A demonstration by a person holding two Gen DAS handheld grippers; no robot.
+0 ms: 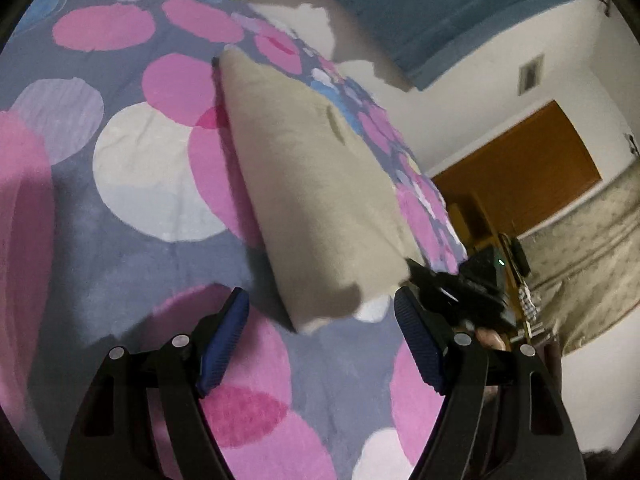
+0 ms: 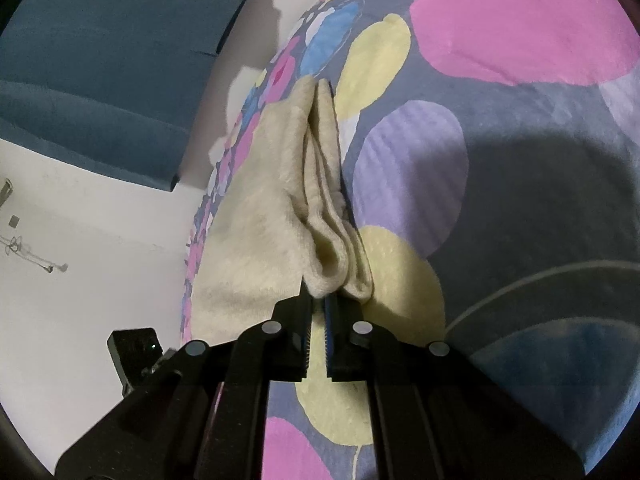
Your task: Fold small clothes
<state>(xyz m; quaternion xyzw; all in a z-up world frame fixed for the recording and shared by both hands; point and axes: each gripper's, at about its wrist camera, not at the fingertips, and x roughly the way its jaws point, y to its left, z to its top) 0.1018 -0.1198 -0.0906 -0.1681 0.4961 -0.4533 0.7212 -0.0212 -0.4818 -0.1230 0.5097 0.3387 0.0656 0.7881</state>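
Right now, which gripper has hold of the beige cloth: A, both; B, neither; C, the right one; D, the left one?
C: the right gripper is clamped on the bunched edge of the beige cloth, while the left gripper is wide open with its pads apart and nothing between them.

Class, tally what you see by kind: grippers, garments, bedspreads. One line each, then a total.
Grippers: 2, the left gripper open, the right gripper shut on the garment
Garments: 1, the beige garment
Bedspreads: 1, the spotted bedspread
Total: 4
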